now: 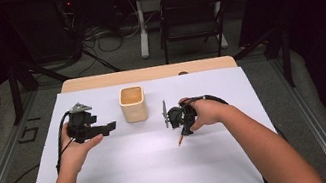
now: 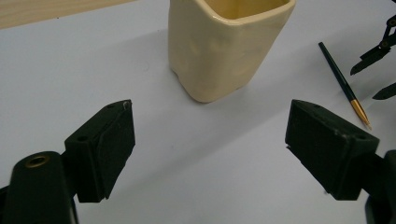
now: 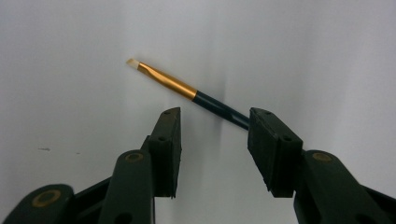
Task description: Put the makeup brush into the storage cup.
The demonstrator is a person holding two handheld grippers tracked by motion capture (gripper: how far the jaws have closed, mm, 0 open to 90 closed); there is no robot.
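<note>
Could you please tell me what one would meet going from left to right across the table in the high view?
left gripper → cream cup → right gripper, pointing down at the paintbrush on the white table cover.

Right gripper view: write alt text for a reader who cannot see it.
A slim dark-handled paintbrush with a gold ferrule lies on a white table sheet, its handle running between the right gripper's two black jaws, which stand apart around it.
</note>
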